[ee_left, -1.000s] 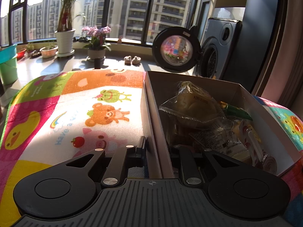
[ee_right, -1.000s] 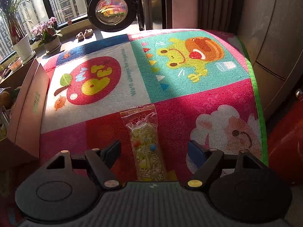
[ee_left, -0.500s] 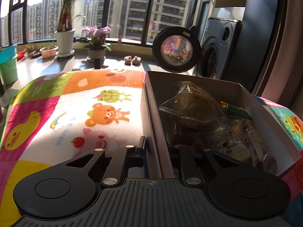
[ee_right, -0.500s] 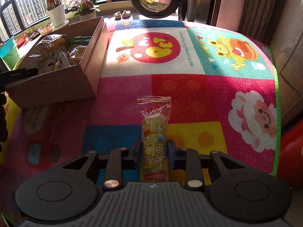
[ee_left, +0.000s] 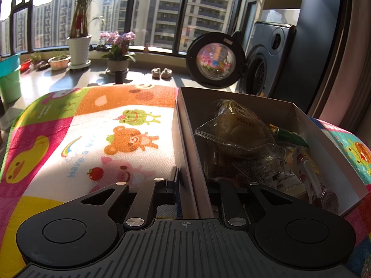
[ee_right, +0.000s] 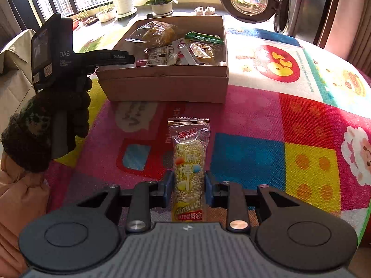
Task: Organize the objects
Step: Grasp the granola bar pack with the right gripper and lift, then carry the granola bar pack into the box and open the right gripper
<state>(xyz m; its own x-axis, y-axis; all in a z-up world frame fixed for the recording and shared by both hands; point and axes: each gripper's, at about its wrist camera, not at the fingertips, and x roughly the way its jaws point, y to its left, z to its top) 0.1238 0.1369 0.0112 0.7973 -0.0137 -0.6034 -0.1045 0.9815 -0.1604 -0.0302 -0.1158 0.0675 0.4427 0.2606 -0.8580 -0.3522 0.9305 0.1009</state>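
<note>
Box [ee_right: 162,85] sits on the mat [ee_right: 266,120]. Left gripper [ee_left: 192,180] pinches its wall. Right gripper [ee_right: 188,188], in front of it, squeezes a snack bar [ee_right: 189,162].

Black tongs [ee_right: 188,186], dark fuzzy glove [ee_right: 58,113]

The right gripper [ee_right: 188,190], open above a snack bar packet [ee_right: 189,173] lying flat on the mat [ee_right: 289,120] a second ago, now has its blue pads pressed on both sides of the packet, which stands upright off the mat. Its view has swung toward the cardboard box [ee_right: 167,85], which half a second ago sat off to the left and now lies directly ahead.
</note>
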